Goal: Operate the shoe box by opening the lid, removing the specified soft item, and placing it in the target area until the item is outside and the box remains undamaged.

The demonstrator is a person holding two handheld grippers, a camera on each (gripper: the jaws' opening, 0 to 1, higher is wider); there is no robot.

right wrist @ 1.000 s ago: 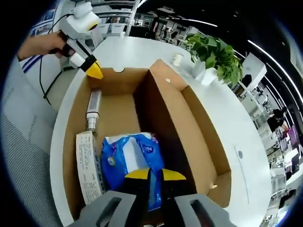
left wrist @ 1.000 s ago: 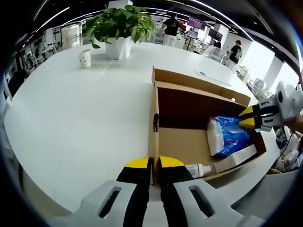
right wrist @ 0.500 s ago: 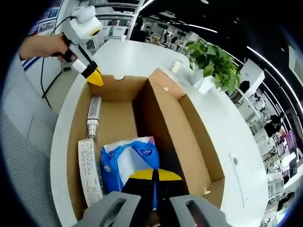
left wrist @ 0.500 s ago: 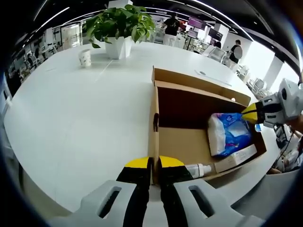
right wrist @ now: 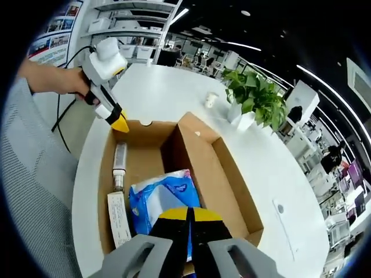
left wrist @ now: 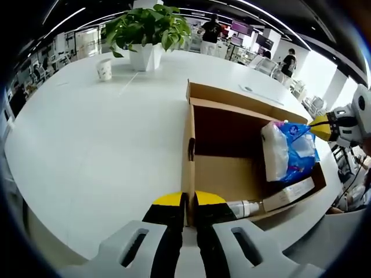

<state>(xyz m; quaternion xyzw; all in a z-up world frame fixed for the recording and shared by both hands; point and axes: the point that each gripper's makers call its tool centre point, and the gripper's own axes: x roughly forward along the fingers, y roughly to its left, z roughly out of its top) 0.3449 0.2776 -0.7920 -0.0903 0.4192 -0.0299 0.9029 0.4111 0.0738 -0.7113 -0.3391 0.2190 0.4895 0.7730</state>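
Blue-and-white soft pack (left wrist: 288, 152) hangs at the far end of the open shoe box (left wrist: 229, 174), tilted up on end, its lower part inside the box walls and its top above the rim. My right gripper (right wrist: 188, 212) has its yellow tips pressed together on the pack's blue wrapper; from the left gripper view I see that gripper (left wrist: 320, 125) coming in from the right, pinching the top corner of the pack.

In the right gripper view the pack (right wrist: 162, 200) sits just ahead of my jaws, over the box floor (right wrist: 139, 174). Beside it on the floor lie a slim white carton (right wrist: 119, 218) and a small tube-like bottle (right wrist: 119, 164), end to end along the box's near wall.

My left gripper (left wrist: 188, 201) is closed on the edge of the cardboard side wall, tips pinching it at the near corner. In the right gripper view I see it (right wrist: 120, 124) at that far corner, held by a hand (right wrist: 68, 81).

The box rests on a white table (left wrist: 98, 139). A potted plant (left wrist: 148, 35) and a paper cup (left wrist: 104, 70) stand well apart from it.
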